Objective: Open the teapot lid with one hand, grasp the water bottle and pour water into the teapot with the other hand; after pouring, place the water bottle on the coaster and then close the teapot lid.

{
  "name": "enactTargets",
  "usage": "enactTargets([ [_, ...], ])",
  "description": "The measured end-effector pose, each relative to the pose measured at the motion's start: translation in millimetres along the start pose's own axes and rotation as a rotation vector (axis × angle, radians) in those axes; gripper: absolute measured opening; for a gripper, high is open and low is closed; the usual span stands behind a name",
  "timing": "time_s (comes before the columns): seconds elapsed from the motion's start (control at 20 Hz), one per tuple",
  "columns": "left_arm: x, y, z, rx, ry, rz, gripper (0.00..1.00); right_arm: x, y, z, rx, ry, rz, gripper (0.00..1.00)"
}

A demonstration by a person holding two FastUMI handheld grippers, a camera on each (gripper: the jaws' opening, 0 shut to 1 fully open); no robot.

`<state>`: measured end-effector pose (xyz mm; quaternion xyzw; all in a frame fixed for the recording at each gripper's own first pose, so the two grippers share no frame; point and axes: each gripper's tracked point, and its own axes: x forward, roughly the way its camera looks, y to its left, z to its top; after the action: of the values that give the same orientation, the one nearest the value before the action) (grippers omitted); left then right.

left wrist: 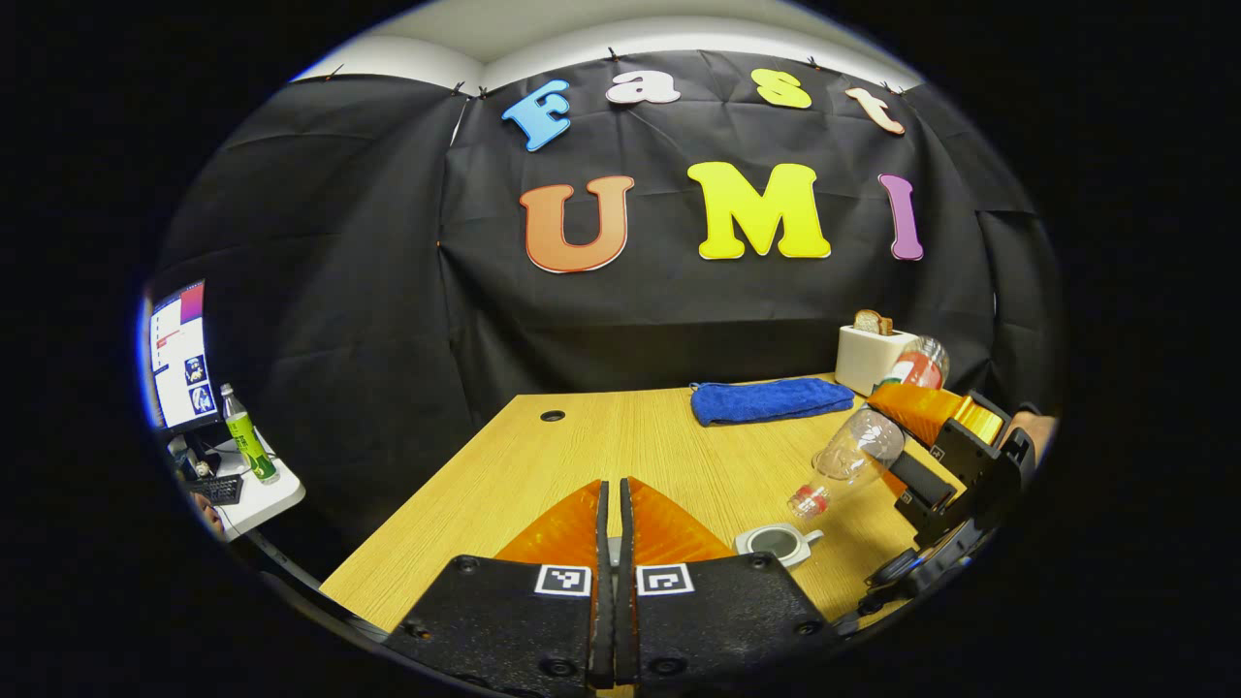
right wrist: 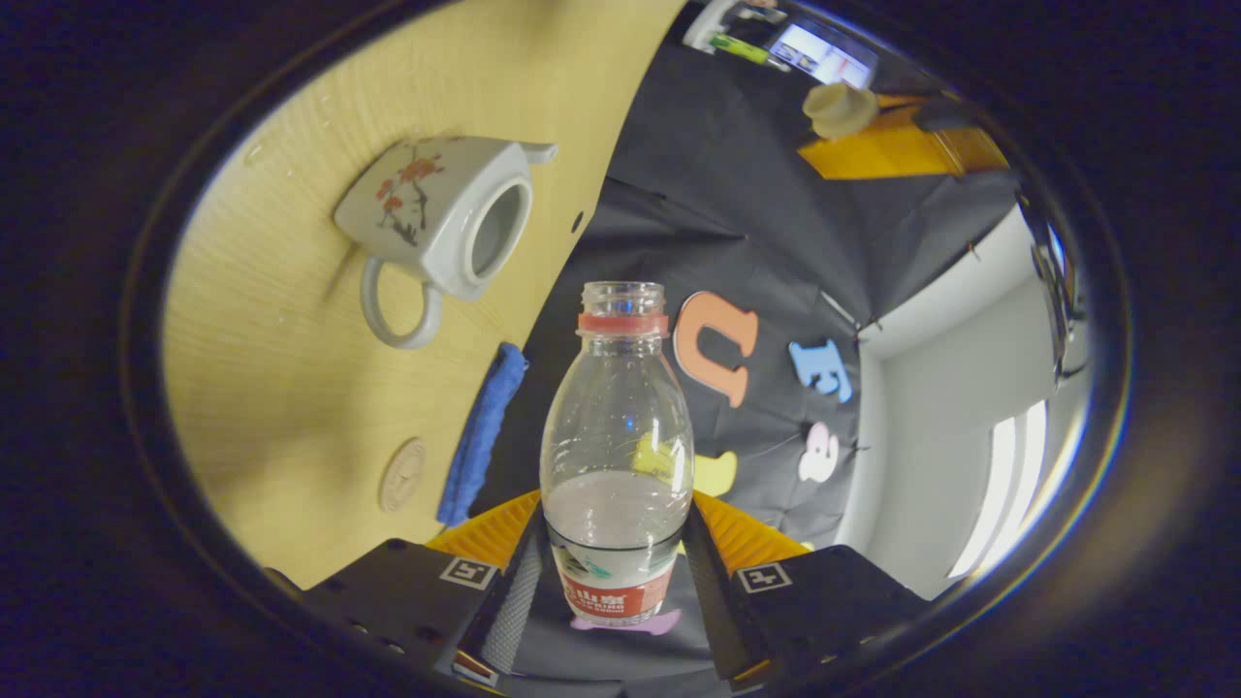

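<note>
Two grippers work over the long light wooden table (left wrist: 620,436). On its far side we see a folded blue cloth (left wrist: 771,399), with a white toaster (left wrist: 870,357) holding a slice of bread to the right of it. Our right gripper (right wrist: 617,543) has its fingers clamped on the clear plastic water bottle (right wrist: 618,456), uncapped and tilted neck-down above the white ceramic teapot (left wrist: 778,543), whose top is open. Our left gripper (left wrist: 613,523) has its fingers drawn together; in the right gripper view it holds the pale teapot lid (right wrist: 840,109) up away from the pot. Nearby lies a round wooden coaster (right wrist: 401,475), just beside the cloth.
</note>
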<state>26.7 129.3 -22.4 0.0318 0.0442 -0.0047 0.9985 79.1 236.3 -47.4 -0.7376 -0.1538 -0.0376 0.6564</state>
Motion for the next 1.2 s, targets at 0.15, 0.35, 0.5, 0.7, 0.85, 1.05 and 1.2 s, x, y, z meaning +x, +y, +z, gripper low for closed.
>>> enactTargets([
  [0.15,3.5,-2.6,-2.1,0.0,0.006,-0.005,0.03,-7.0,1.5,-10.4,0.17,0.031,0.019,0.77],
  [0.35,6.3,-5.4,-5.0,-0.002,0.013,-0.007,0.03,-17.4,14.2,-27.9,0.452,0.063,0.096,0.77],
  [0.5,7.1,-7.2,-4.1,-0.015,0.011,-0.009,0.03,-23.2,8.9,-32.8,0.654,0.108,0.163,0.74],
  [0.7,2.0,-14.8,6.8,-0.042,-0.022,-0.033,0.03,-7.5,-9.4,-53.4,0.858,0.18,0.134,0.74],
  [0.85,-0.6,-20.7,10.8,-0.047,-0.033,-0.05,0.03,8.3,-5.6,-64.8,1.1,0.22,0.151,0.74],
  [1.05,1.2,-20.2,9.0,-0.035,-0.03,-0.04,0.03,33.7,-12.9,-75.1,1.377,0.233,0.146,0.74],
  [1.2,2.6,-22.1,8.5,-0.034,-0.03,-0.042,0.03,59.1,0.1,-81.6,1.492,0.262,0.169,0.77],
])
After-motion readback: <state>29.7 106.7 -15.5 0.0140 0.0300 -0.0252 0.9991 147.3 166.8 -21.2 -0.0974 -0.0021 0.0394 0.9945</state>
